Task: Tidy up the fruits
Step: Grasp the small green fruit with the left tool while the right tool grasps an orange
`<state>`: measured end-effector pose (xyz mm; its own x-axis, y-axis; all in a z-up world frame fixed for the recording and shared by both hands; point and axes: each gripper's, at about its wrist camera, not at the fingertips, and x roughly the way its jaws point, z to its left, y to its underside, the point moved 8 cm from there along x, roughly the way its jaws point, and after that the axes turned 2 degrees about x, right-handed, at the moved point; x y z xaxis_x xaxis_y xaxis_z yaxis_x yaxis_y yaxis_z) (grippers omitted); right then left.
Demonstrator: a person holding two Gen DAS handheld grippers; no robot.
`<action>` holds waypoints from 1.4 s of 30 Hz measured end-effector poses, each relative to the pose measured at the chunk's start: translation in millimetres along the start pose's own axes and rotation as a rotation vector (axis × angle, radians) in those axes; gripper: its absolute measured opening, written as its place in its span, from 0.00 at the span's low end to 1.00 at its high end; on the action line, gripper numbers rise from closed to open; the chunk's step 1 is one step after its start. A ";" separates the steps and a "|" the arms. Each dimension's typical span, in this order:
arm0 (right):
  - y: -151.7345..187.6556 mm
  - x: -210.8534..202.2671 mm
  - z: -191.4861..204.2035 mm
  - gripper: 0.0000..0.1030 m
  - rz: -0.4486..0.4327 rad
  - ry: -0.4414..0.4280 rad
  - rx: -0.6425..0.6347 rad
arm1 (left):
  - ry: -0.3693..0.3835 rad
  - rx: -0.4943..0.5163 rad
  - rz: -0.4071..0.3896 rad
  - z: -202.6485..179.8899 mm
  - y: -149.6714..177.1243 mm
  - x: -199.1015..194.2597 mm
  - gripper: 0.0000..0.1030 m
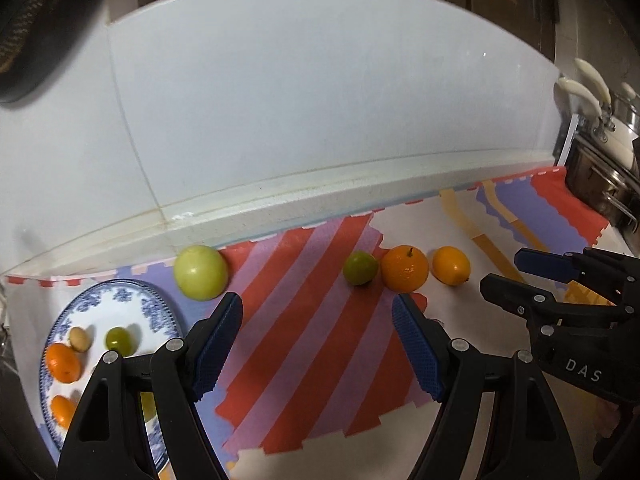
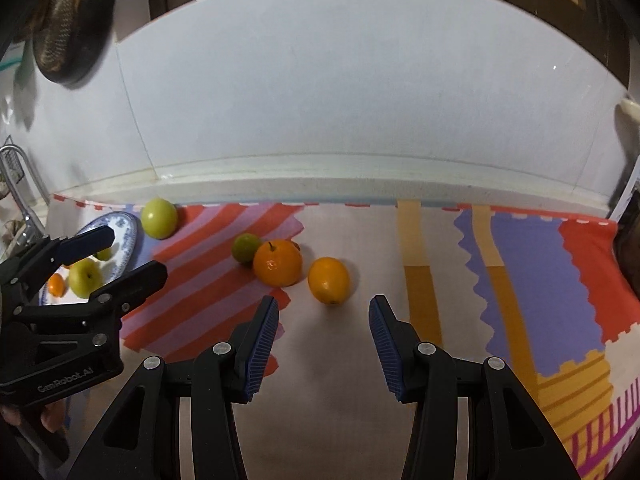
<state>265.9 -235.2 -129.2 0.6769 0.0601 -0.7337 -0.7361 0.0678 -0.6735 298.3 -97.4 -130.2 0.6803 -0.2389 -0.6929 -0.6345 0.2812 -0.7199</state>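
Note:
A blue-patterned plate (image 1: 132,300) at the left holds several small fruits, among them a green one (image 1: 118,340) and an orange one (image 1: 62,362). On the mat lie a large green apple (image 1: 200,272), a small green fruit (image 1: 361,267), an orange (image 1: 404,268) and a yellow-orange lemon (image 1: 451,265). My left gripper (image 1: 316,344) is open and empty, above the striped mat beside the plate. My right gripper (image 2: 322,344) is open and empty, just short of the lemon (image 2: 329,280). The orange (image 2: 277,268), the small green fruit (image 2: 246,247), the apple (image 2: 159,218) and the plate (image 2: 124,232) show in the right wrist view.
A colourful patterned mat (image 1: 304,344) covers the counter. A white tiled wall with a ledge (image 1: 320,192) runs behind the fruits. Metal pots with cream handles (image 1: 600,140) stand at the far right. A dark pan (image 2: 68,20) hangs at the upper left.

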 end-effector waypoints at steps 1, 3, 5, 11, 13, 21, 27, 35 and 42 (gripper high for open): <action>0.4 4.2 -0.7 0.47 0.006 -0.001 0.002 | 0.000 0.002 0.005 -0.6 0.3 4.2 0.75; 0.7 10.8 -1.4 0.47 0.013 -0.005 0.004 | 0.002 0.011 0.018 -2.0 0.6 15.7 0.74; 0.7 17.3 -1.8 0.47 0.019 -0.003 0.000 | 0.000 0.021 0.033 -3.1 1.3 26.0 0.73; -1.3 31.7 -2.0 0.47 0.031 -0.009 -0.007 | 0.017 0.037 0.063 -7.3 3.1 49.2 0.72; -1.7 35.3 -2.7 0.47 0.036 -0.006 -0.006 | 0.023 0.035 0.069 -8.0 2.5 54.4 0.72; -1.2 44.8 -2.4 0.47 0.054 -0.012 0.006 | 0.033 0.046 0.099 -11.6 -1.4 73.3 0.67; -5.1 51.8 0.8 0.47 0.055 -0.020 -0.003 | 0.061 0.052 0.108 -15.9 -7.7 82.0 0.59; -3.0 59.1 -3.0 0.40 0.073 -0.033 0.012 | 0.094 0.062 0.126 -27.9 -14.2 94.3 0.39; -3.7 60.1 -2.7 0.33 0.078 -0.048 0.016 | 0.095 0.070 0.132 -32.5 -15.7 96.8 0.27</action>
<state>309.3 -234.5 -171.0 0.6173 0.1136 -0.7785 -0.7867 0.0769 -0.6126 362.2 -155.1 -187.3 0.5525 -0.2814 -0.7845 -0.6871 0.3790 -0.6199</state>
